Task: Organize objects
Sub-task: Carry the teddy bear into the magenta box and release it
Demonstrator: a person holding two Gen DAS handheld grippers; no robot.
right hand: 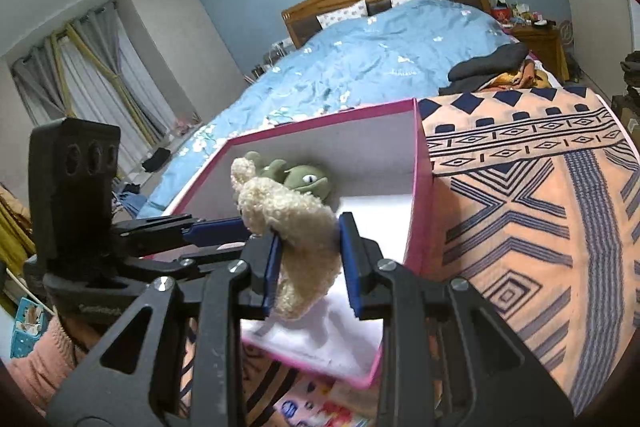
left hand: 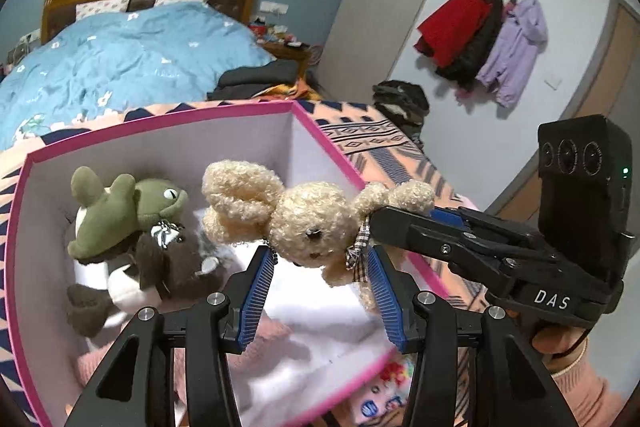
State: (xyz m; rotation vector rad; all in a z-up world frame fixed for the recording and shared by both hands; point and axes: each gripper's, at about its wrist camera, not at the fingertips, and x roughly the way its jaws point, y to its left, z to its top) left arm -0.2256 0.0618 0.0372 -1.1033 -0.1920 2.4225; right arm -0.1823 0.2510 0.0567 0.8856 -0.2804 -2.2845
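Note:
A cream curly plush bunny hangs over the open pink-rimmed box. My right gripper is shut on the bunny around its body; it enters the left wrist view from the right. My left gripper is open, its blue pads on either side of the bunny's lower head, not pressing it. A green plush toy and a brown and white plush lie in the box's left part; the green one also shows in the right wrist view.
The box rests on an orange and navy patterned blanket. Behind is a bed with a blue duvet and dark folded clothes. Coats hang on the right wall.

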